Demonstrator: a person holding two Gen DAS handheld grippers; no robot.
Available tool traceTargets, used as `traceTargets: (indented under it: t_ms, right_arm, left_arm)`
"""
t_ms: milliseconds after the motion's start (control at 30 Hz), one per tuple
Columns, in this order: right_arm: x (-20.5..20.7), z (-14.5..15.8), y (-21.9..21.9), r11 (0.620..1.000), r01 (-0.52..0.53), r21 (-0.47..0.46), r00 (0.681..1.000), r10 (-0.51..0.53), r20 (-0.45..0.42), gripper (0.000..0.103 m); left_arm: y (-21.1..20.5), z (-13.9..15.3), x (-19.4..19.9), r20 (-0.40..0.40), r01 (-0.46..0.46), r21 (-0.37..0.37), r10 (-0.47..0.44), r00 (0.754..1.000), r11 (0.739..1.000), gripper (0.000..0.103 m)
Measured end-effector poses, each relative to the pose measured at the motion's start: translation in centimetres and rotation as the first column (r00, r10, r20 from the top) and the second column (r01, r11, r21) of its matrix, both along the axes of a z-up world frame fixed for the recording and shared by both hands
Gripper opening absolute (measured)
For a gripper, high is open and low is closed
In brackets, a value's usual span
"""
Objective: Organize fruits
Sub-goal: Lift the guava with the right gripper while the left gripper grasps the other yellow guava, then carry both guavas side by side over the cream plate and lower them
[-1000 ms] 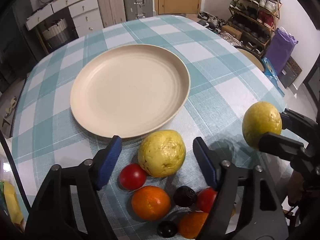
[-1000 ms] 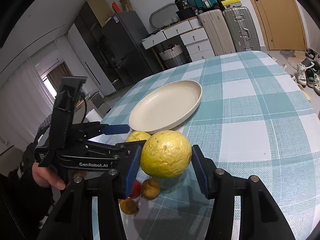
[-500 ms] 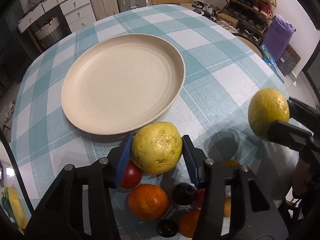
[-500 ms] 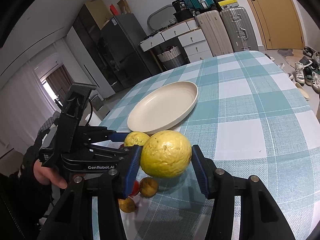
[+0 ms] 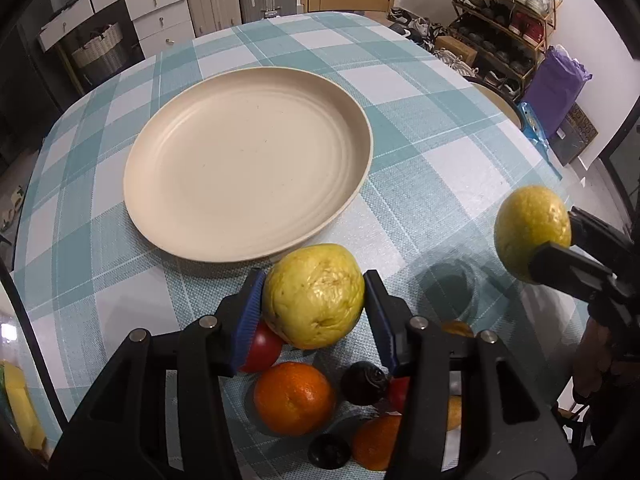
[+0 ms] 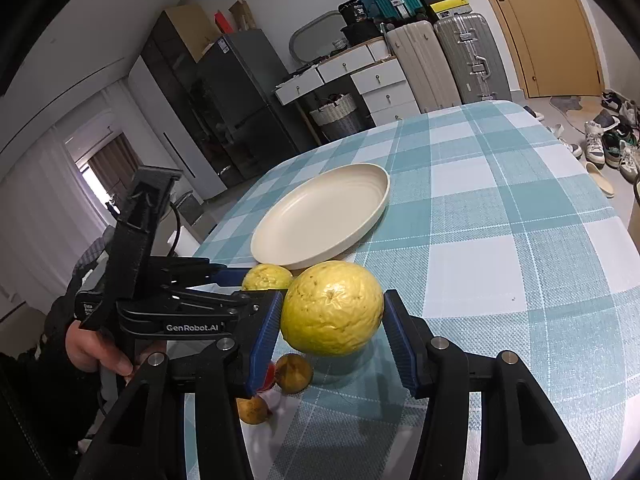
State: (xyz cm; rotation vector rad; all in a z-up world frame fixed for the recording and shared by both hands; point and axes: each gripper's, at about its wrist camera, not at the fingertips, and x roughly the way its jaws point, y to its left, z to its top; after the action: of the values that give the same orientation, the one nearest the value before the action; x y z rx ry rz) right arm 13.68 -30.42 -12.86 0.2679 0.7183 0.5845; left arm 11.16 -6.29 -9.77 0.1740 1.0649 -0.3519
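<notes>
My left gripper [image 5: 314, 280] is shut on a lumpy yellow fruit [image 5: 314, 300], both blue pads pressing its sides, just in front of the empty cream plate [image 5: 248, 160]. Whether this fruit still rests on the cloth I cannot tell. My right gripper [image 6: 332, 300] is shut on a second, rounder yellow fruit [image 6: 332, 312] and holds it above the table, its shadow on the cloth below. That fruit [image 5: 528, 236] shows at the right in the left wrist view. In the right wrist view the plate [image 6: 320, 224] lies beyond both fruits.
Behind the left fingers lie a red fruit [image 5: 260, 348], an orange [image 5: 294, 398], a dark wrinkled fruit [image 5: 362, 382], another orange [image 5: 376, 442] and a small dark fruit [image 5: 330, 450]. The checked tablecloth [image 5: 440, 140] runs past the plate. A person's hand [image 6: 92, 348] holds the left gripper.
The left jaws have closed from wide apart onto the lumpy yellow fruit. The right gripper with its fruit has stayed where it was.
</notes>
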Motion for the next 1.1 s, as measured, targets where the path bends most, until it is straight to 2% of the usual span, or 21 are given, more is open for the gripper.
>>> traceTargets:
  t_ms: [233,400,533,633,733,933,1000,1100]
  right_arm:
    - [0.0,0.1,0.1,1.000,-0.001,0.002,1.000,0.001,0.002,0.052]
    - [0.2,0.1,0.6,1.000,-0.012,0.002,1.000,0.012,-0.003,0.052]
    - [0.7,0.4,1.0,1.000,-0.013,0.001,1.000,0.013,-0.004,0.052]
    - [1.2,0.7,1.4,1.000,-0.017,-0.004,1.000,0.017,-0.002,0.052]
    - [2.0,1.0,1.9,1.000,-0.028,-0.010,1.000,0.028,0.000,0.052]
    - [3.7,2.1,3.3,0.998,-0.048,-0.028,0.999,0.049,0.015,0.052]
    - [4.5,2.5,4.1,0.996,-0.047,-0.070,0.998,0.050,0.030,0.052]
    - [5.9,2.9,4.7,0.996,-0.063,-0.063,0.998,0.065,0.024,0.052]
  left_arm:
    - [0.3,1.1,-0.9,0.015,-0.006,-0.034,0.006,1.000,0.999,0.047]
    - [1.1,2.6,-1.6,0.027,-0.008,-0.081,0.010,1.000,0.997,0.047]
    - [2.4,3.9,-1.7,0.015,-0.022,-0.152,0.025,1.000,0.988,0.047]
    - [3.2,4.7,-1.6,0.023,-0.039,-0.171,0.044,0.999,0.984,0.047]
    - [4.4,5.2,-1.2,0.022,-0.060,-0.200,0.066,0.998,0.978,0.047]
    - [6.2,6.2,0.4,0.038,-0.091,-0.211,0.101,0.994,0.973,0.047]
    - [6.7,6.4,1.2,0.041,-0.108,-0.218,0.119,0.992,0.970,0.047]
    - [7.0,6.9,2.4,0.044,-0.117,-0.232,0.130,0.990,0.966,0.047]
